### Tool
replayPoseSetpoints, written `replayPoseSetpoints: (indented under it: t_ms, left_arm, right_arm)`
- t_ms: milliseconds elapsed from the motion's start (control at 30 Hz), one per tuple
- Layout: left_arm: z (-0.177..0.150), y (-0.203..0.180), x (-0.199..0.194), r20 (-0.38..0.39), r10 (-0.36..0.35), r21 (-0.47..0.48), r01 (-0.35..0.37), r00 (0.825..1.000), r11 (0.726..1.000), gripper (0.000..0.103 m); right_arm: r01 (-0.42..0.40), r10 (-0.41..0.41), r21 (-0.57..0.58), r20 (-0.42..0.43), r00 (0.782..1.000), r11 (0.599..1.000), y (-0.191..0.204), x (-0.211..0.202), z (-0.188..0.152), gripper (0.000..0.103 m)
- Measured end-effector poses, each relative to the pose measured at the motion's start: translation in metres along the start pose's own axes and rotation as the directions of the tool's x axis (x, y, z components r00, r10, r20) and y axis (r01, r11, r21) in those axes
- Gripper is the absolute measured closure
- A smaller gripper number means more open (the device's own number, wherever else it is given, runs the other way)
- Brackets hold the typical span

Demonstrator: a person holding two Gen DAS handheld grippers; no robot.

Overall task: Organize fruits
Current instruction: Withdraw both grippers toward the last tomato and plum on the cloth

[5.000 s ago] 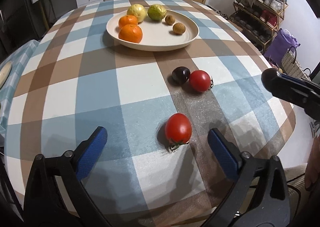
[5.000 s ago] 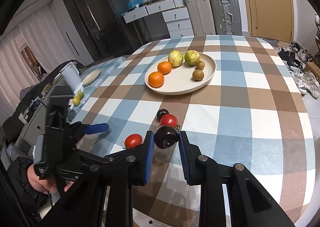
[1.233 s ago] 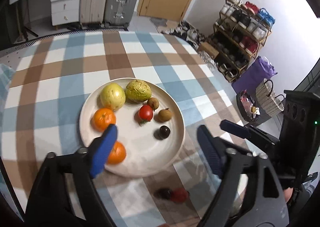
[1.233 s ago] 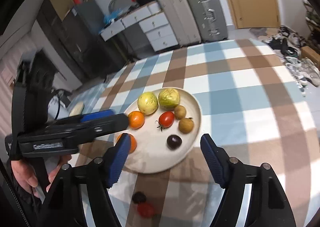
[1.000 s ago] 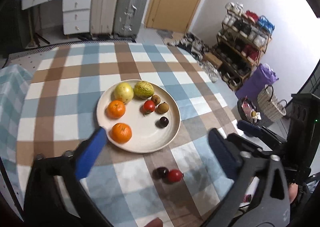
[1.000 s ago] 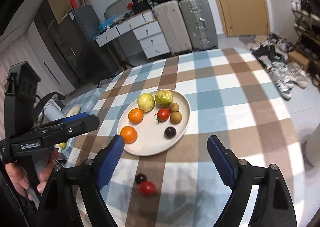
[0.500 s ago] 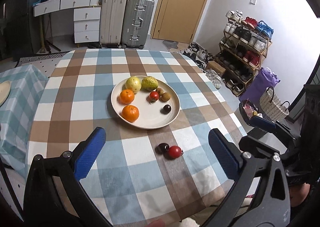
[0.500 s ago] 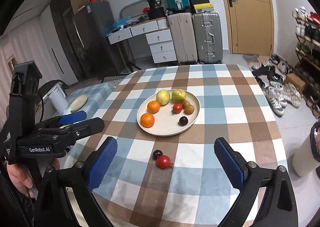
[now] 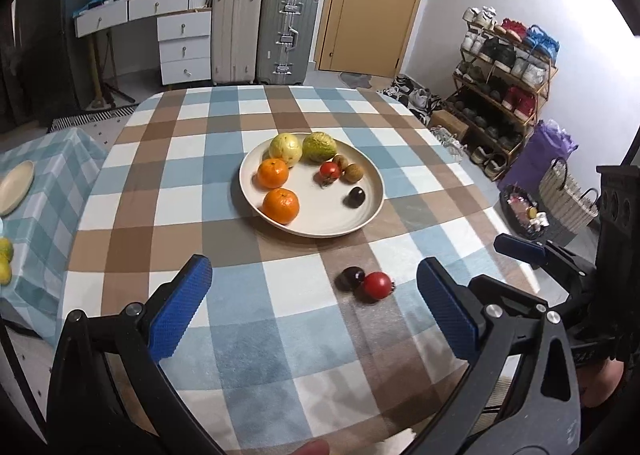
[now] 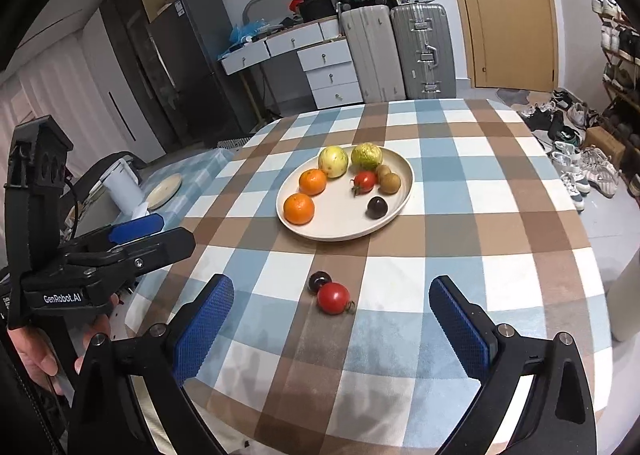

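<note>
Above the checked tabletop [image 10: 500, 223] both grippers — left gripper [image 9: 314, 309], right gripper [image 10: 332, 329] — gape empty. Just beyond, a red tomato [image 10: 333, 297] touches a dark plum [image 10: 319, 281]; farther off, the cream plate [image 10: 400, 211] holds the other fruit.

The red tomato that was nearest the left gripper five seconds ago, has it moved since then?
Yes. It now lies on the plate, next to the brown fruits: tomato. Earlier it lay on the cloth.
</note>
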State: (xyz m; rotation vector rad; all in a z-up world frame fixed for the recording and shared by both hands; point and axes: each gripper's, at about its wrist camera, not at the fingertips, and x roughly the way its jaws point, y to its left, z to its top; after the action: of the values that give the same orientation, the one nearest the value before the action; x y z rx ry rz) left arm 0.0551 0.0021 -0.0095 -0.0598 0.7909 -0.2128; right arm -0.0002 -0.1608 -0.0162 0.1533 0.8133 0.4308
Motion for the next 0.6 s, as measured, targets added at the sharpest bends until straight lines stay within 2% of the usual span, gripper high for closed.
replayPoseSetpoints:
  t_ms: [233, 367, 467, 600]
  left_arm:
    - [0.002, 0.001, 0.020, 0.039, 0.019, 0.006, -0.019, 0.999, 1.000, 0.001]
    - [0.003, 0.001, 0.034, 0.011, -0.007, 0.004, 0.007, 1.000, 1.000, 0.001]
    - [0.003, -0.003, 0.042, 0.012, 0.012, 0.026, -0.012, 1.000, 1.000, 0.001]
    - [-0.001, -0.003, 0.053, 0.005, 0.003, 0.030, -0.003, 1.000, 1.000, 0.001]
  right_arm:
    - [-0.024, 0.021, -0.030, -0.073, 0.997, 0.999, -0.010, 0.036, -0.002, 0.003]
    - [-0.042, 0.036, -0.050, -0.116, 0.993, 0.998, -0.016, 0.053, -0.002, 0.003]
    - [-0.059, 0.050, -0.064, -0.132, 0.990, 0.996, -0.020, 0.061, -0.004, 0.003]
    - [-0.086, 0.070, -0.087, -0.167, 0.983, 0.992, -0.023, 0.075, -0.009, 0.003]
